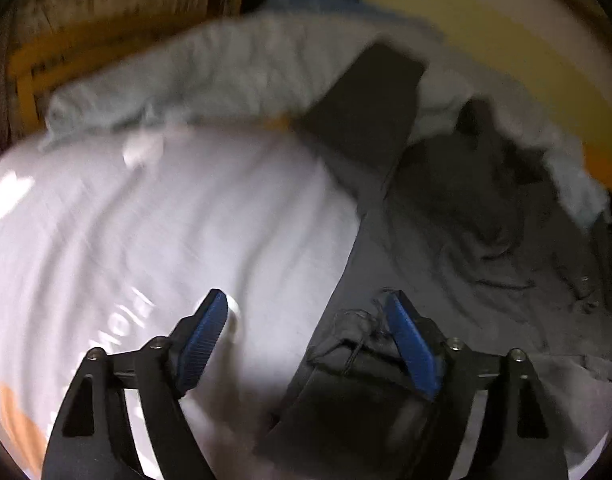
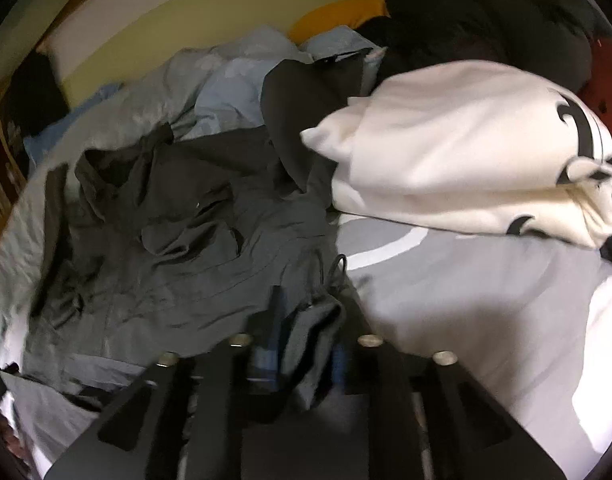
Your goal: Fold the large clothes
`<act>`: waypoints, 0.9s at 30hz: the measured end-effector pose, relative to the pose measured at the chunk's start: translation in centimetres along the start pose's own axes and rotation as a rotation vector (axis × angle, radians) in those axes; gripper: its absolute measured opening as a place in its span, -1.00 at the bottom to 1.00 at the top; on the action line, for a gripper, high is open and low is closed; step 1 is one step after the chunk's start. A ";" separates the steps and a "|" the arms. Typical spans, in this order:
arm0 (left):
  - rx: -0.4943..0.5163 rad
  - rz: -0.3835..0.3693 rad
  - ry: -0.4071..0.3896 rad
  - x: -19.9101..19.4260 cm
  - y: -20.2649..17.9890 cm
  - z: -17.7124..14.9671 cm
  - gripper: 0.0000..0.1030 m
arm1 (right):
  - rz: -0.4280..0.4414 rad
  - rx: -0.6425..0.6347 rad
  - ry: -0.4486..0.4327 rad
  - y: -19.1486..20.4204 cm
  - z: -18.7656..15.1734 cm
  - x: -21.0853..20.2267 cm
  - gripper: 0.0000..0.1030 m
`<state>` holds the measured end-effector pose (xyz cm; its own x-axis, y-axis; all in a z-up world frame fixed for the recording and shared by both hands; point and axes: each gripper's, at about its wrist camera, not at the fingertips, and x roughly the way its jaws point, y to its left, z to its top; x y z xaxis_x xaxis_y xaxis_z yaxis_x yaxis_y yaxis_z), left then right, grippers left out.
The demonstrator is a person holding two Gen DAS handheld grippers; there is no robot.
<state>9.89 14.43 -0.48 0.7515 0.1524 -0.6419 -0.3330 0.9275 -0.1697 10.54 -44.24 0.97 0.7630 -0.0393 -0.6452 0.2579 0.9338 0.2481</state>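
Note:
A large dark grey garment (image 1: 466, 240) lies crumpled on a white bed sheet (image 1: 145, 220). It also shows in the right wrist view (image 2: 185, 232). My left gripper (image 1: 306, 340) is open, its blue pads (image 1: 203, 340) spread wide; a corner of the grey garment with a cord lies against the right pad. My right gripper (image 2: 301, 344) is shut on a fold of the grey garment's edge.
A folded white sweatshirt with black print (image 2: 466, 152) lies at the right. Light blue-grey bedding (image 2: 225, 76) and dark clothes (image 2: 486, 20) are heaped at the back. A yellow headboard (image 1: 506, 32) and a wooden bed frame (image 1: 25, 76) border the bed.

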 end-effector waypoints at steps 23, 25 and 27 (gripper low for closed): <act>0.446 -0.003 0.066 0.5 -11.8 -5.2 1.00 | 0.041 -0.644 0.114 5.3 -2.7 -1.4 0.99; 0.370 0.035 0.090 2.2 -10.3 -4.5 1.00 | -0.002 -0.572 0.075 5.4 -0.8 0.4 0.99; 0.273 0.133 0.118 3.6 -8.4 -3.5 1.00 | -0.015 -0.481 0.081 4.4 0.7 2.3 0.99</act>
<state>13.43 6.05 -3.97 0.6351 0.2527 -0.7299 -0.2471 0.9618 0.1180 13.82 -40.45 1.07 0.7081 -0.0441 -0.7048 -0.0493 0.9925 -0.1117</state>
